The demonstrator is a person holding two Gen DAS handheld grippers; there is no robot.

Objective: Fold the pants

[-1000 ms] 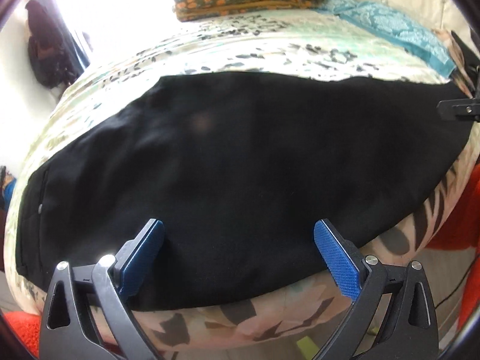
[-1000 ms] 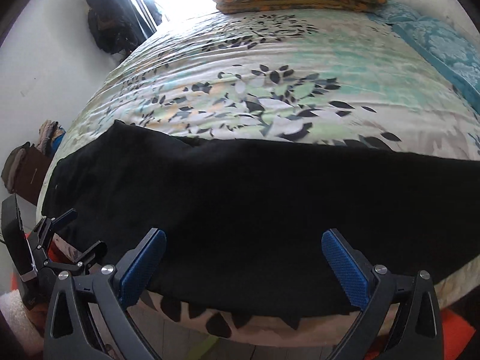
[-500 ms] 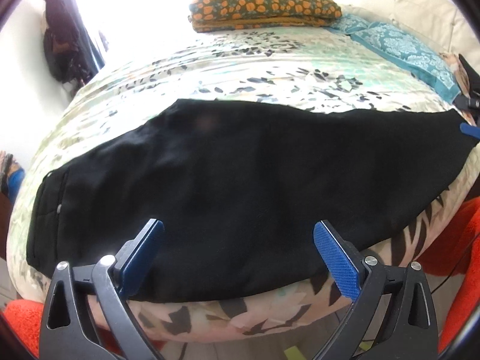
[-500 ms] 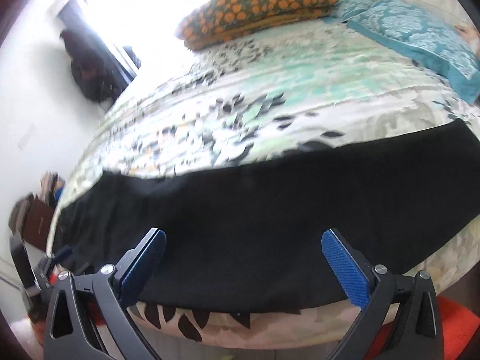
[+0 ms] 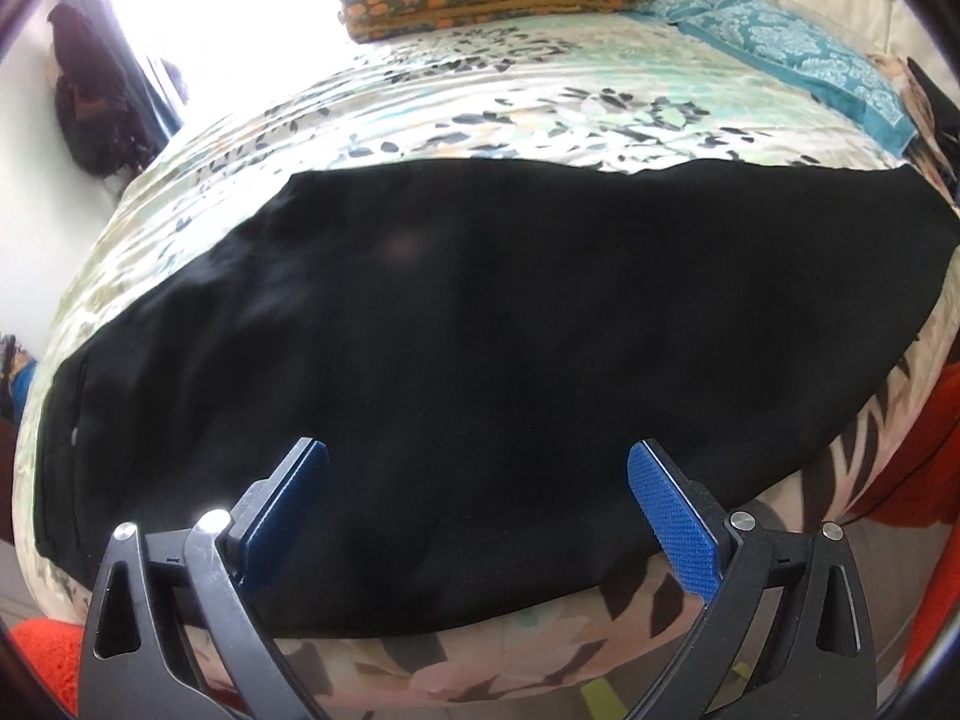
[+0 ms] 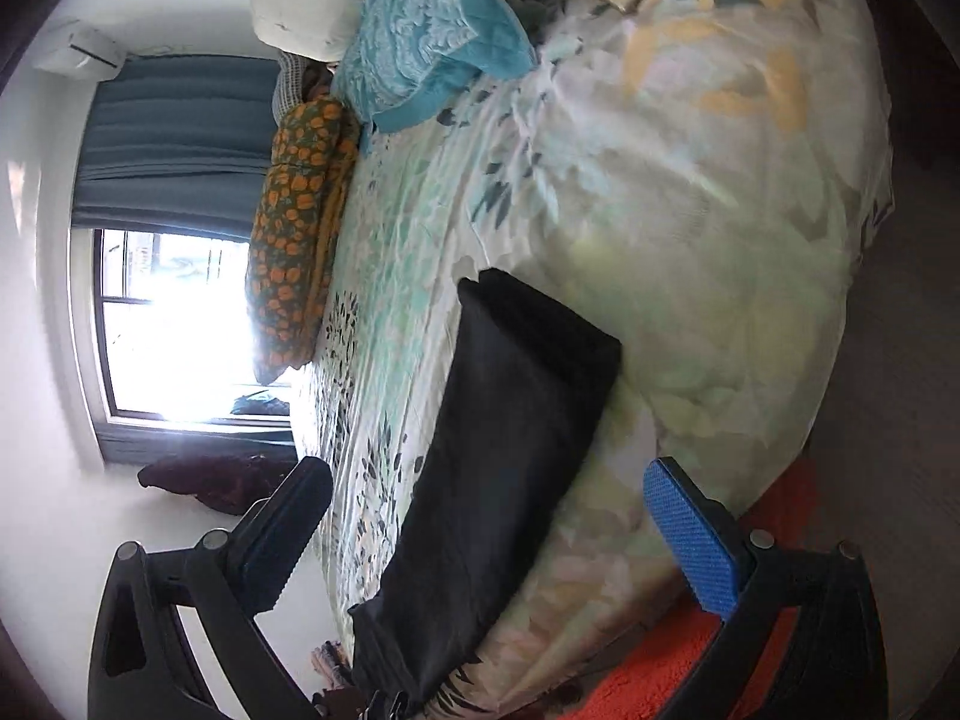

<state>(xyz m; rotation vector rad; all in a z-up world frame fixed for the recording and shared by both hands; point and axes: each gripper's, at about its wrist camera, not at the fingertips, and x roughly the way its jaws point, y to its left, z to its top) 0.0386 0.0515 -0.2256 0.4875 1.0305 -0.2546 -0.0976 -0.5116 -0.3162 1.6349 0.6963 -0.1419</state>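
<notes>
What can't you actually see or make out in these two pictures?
- Black pants, left view: fabric detail lost in darkness; near edge hidden behind the left claw.
- Pants' far end, right view: hidden behind the right claw.
- Outside the window: washed out by glare.

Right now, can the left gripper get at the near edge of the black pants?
Probably yes. The left gripper is open, directly over the pants, and nothing lies between its fingers and the near edge on the bed.
</notes>
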